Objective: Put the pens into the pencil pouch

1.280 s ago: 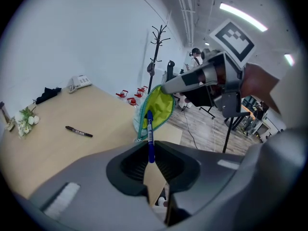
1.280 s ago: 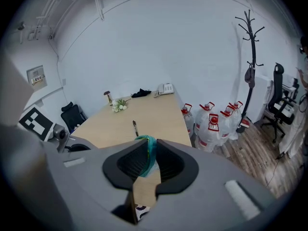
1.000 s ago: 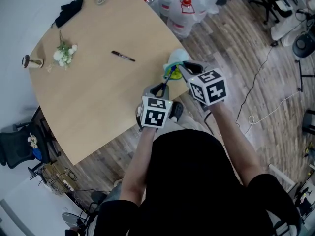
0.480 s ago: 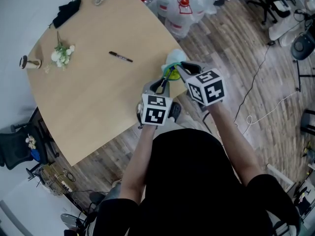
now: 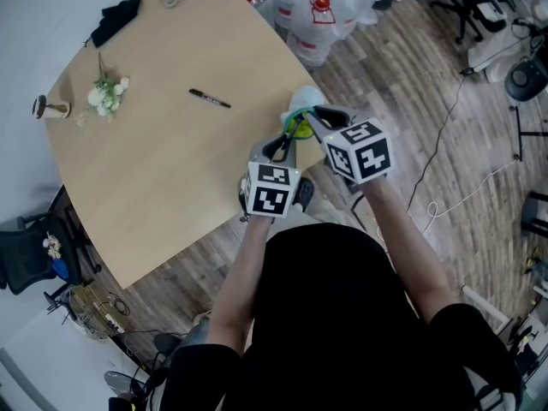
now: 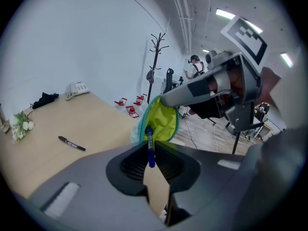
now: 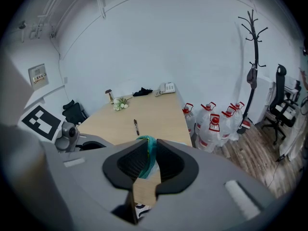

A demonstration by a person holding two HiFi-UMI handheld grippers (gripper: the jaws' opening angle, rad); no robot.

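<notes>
left claw [image 6: 151,153] just tightened on pen [image 6: 150,143] | right claw [image 7: 148,161] pinching pouch [image 7: 150,148] rim | pen likely light, stiff, slick: hold mid-barrel | pouch floppy

Black pen [image 5: 211,99] on tan table [image 5: 158,174]

Wide bare tabletop [image 5: 163,169] lies around the black marker [image 5: 211,98]; flowers [image 5: 106,94] edge the left.
</notes>
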